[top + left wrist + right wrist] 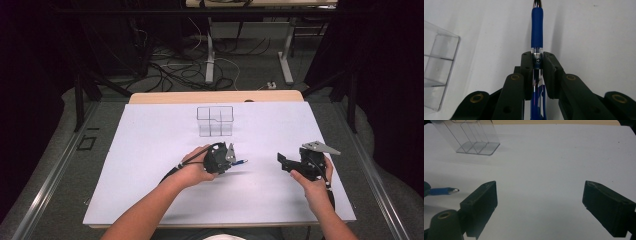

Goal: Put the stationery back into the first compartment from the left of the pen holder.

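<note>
High view: left gripper (231, 161) holds a blue pen (240, 162) low over the table (150, 150), w/ the clear organizer (215, 120) apart behind.

Left gripper view: fingers (526, 72) clamped on pen barrel.

Right gripper view: right gripper (540, 207) spread wide, empty. Pickup looks done; placing prob. left.

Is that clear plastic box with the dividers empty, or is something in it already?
Empty. The clear organizer stands upright, and its compartments show nothing but the white table through its walls.

Bright sheet, dark surroundings, soft shadows, slight blur
</note>
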Demonstrator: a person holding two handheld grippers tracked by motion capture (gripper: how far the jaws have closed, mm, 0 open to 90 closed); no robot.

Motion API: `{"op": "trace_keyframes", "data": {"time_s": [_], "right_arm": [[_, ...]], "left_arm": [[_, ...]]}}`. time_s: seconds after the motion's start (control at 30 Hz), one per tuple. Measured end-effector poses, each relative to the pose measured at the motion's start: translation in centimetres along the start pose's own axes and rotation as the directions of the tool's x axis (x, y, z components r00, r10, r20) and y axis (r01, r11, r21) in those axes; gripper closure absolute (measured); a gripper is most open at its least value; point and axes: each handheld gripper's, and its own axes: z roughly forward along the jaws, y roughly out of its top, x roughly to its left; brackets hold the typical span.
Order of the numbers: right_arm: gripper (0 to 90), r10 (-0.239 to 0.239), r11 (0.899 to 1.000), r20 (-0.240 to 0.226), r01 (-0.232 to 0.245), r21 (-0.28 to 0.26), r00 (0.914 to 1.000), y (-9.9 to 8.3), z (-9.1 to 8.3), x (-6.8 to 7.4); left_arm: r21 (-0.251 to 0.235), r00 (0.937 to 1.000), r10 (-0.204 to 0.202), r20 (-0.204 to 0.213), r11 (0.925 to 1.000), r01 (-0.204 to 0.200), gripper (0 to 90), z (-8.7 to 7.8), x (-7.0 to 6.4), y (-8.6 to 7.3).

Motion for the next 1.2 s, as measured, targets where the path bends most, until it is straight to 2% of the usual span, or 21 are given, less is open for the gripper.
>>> {"op": "trace_keyframes", "data": {"time_s": [0.13, 0.27, 0.4, 0.53, 0.6, 0.63, 0.67, 0.7, 0.73, 0.77, 0.8, 0.83, 0.87, 0.93, 0.97, 1.0, 1.07, 1.1, 1.17, 1.2], "right_arm": [[12.3, 0.0, 1.0, -0.001, 0.0, -0.001, 1.0, 0.0, 0.0, 0.0], [12.3, 0.006, 1.0, 0.0, -0.006, -0.001, 1.0, 0.0, 0.0, 0.0], [12.3, 0.004, 1.0, 0.002, -0.004, -0.001, 1.0, 0.0, 0.0, 0.0], [12.3, 0.003, 1.0, 0.0, -0.003, -0.002, 1.0, 0.0, 0.0, 0.0], [12.3, 0.004, 1.0, -0.001, -0.004, -0.002, 1.0, 0.0, -0.1, 0.0], [12.3, 0.003, 1.0, -0.001, -0.003, -0.002, 1.0, 0.0, -0.1, 0.0], [12.3, 0.003, 1.0, -0.002, -0.003, -0.002, 1.0, 0.0, -0.1, 0.0], [12.3, 0.003, 1.0, -0.002, -0.003, -0.002, 1.0, 0.0, -0.1, 0.0], [12.3, 0.003, 1.0, -0.002, -0.003, -0.002, 1.0, 0.0, -0.1, 0.0], [12.3, 0.006, 1.0, -0.001, -0.006, -0.002, 1.0, 0.0, -0.1, 0.0], [12.4, 0.006, 1.0, -0.001, -0.006, -0.002, 1.0, 0.0, -0.1, 0.0], [12.4, 0.006, 1.0, -0.002, -0.006, -0.002, 1.0, 0.0, -0.1, 0.0], [12.4, 0.003, 1.0, -0.002, -0.003, -0.003, 1.0, 0.0, -0.1, 0.0], [12.4, 0.003, 1.0, 0.003, -0.003, -0.003, 1.0, 0.0, -0.1, 0.0], [12.4, 0.003, 1.0, 0.003, -0.003, -0.004, 1.0, 0.0, -0.1, 0.0], [12.4, 0.003, 1.0, -0.002, -0.003, -0.003, 1.0, 0.0, -0.1, 0.0], [12.5, 0.004, 1.0, -0.001, -0.004, -0.001, 1.0, 0.0, -0.1, 0.0], [12.4, 0.004, 1.0, -0.001, -0.004, -0.002, 1.0, 0.0, -0.1, 0.0], [12.4, 0.003, 1.0, -0.002, -0.003, -0.003, 1.0, 0.0, -0.1, 0.0], [12.4, 0.004, 1.0, -0.001, -0.004, -0.002, 1.0, 0.0, -0.1, 0.0]], "left_arm": [[-0.042, 0.9981, -0.06, -0.011, 0.9973, 0.06, 79.1, -0.7, 0.8, -0.1], [-0.094, 0.9921, -0.123, -0.021, 0.9882, 0.121, 79.1, -1.4, 1.6, -0.3], [-0.135, 0.9811, -0.192, -0.026, 0.9732, 0.186, 79.1, -2.0, 2.3, -0.5], [-0.171, 0.9635, -0.266, -0.029, 0.951, 0.257, 79.1, -2.6, 3.0, -0.7], [-0.198, 0.9542, -0.297, -0.033, 0.9377, 0.285, 79.1, -2.8, 3.3, -0.9], [-0.215, 0.9468, -0.321, -0.027, 0.927, 0.308, 79.1, -2.9, 3.4, -0.9], [-0.219, 0.9457, -0.324, -0.024, 0.9247, 0.311, 79.1, -3.0, 3.6, -1.0], [-0.24, 0.9375, -0.347, -0.021, 0.912, 0.332, 79.1, -3.1, 3.7, -1.0], [-0.256, 0.9315, -0.363, -0.021, 0.9027, 0.346, 79.1, -3.2, 3.8, -1.1], [-0.268, 0.927, -0.374, -0.026, 0.8961, 0.354, 79.1, -3.3, 3.9, -1.1], [-0.283, 0.9204, -0.39, -0.022, 0.8854, 0.369, 79.1, -3.4, 4.0, -1.2], [-0.294, 0.9174, -0.397, -0.022, 0.8796, 0.374, 79.1, -3.6, 4.2, -1.2], [-0.307, 0.9094, -0.416, -0.017, 0.8679, 0.391, 79.1, -3.7, 4.4, -1.3], [-0.334, 0.9002, -0.435, -0.017, 0.8511, 0.405, 79.1, -4.0, 4.7, -1.5], [-0.345, 0.8922, -0.451, -0.017, 0.84, 0.418, 79.2, -4.1, 4.8, -1.5], [-0.364, 0.8867, -0.462, -0.014, 0.8283, 0.426, 79.2, -4.3, 5.0, -1.7], [-0.392, 0.8708, -0.492, -0.008, 0.8024, 0.45, 79.2, -4.6, 5.4, -1.9], [-0.408, 0.8679, -0.497, -0.007, 0.7937, 0.451, 79.2, -4.8, 5.6, -2.0], [-0.433, 0.8573, -0.515, -0.008, 0.7744, 0.461, 79.2, -5.1, 6.0, -2.2], [-0.436, 0.8521, -0.523, -0.004, 0.7679, 0.47, 79.2, -5.3, 6.2, -2.3]]}}
